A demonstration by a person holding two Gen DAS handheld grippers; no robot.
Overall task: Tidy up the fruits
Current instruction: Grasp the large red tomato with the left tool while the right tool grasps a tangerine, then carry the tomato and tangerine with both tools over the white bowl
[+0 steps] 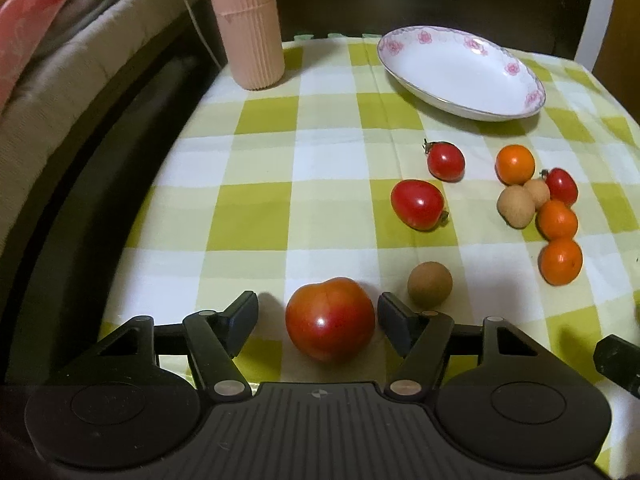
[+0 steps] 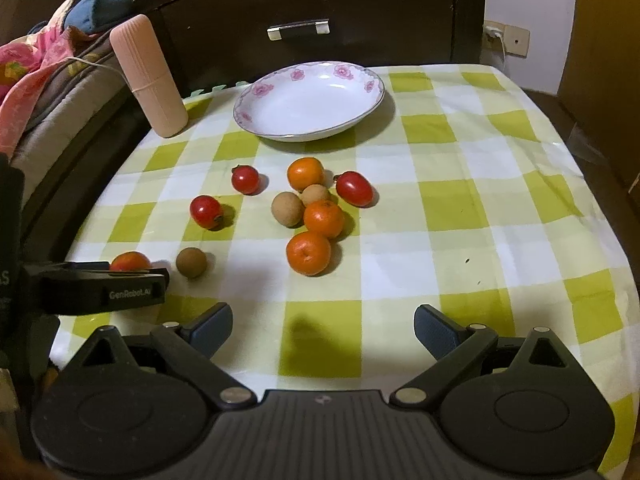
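The left gripper [image 1: 318, 316] stands spread wide around the large tomato [image 1: 330, 319] near the worktop's [image 2: 460, 216] front left edge, both pads clear of its skin, holding nothing. The right gripper [image 2: 323, 330] hangs just as wide over bare checked cloth near the front edge, also empty. The risk, I'd judge, is the tomato: round and glossy, it could squirt forward out of an off-centre squeeze and knock the lone longan [image 1: 430, 284] just beside it (that one would roll freely). Pressing too hard might split the skin. Counting the rest: three cherry tomatoes [image 2: 206, 211], three small oranges [image 2: 308, 253] and three longans in all, two of them nestled against the oranges mid-worktop. One flowered dish [image 2: 308, 100] waits empty at the back edge, a pink ribbed bottle [image 2: 150, 80] at the back left corner.
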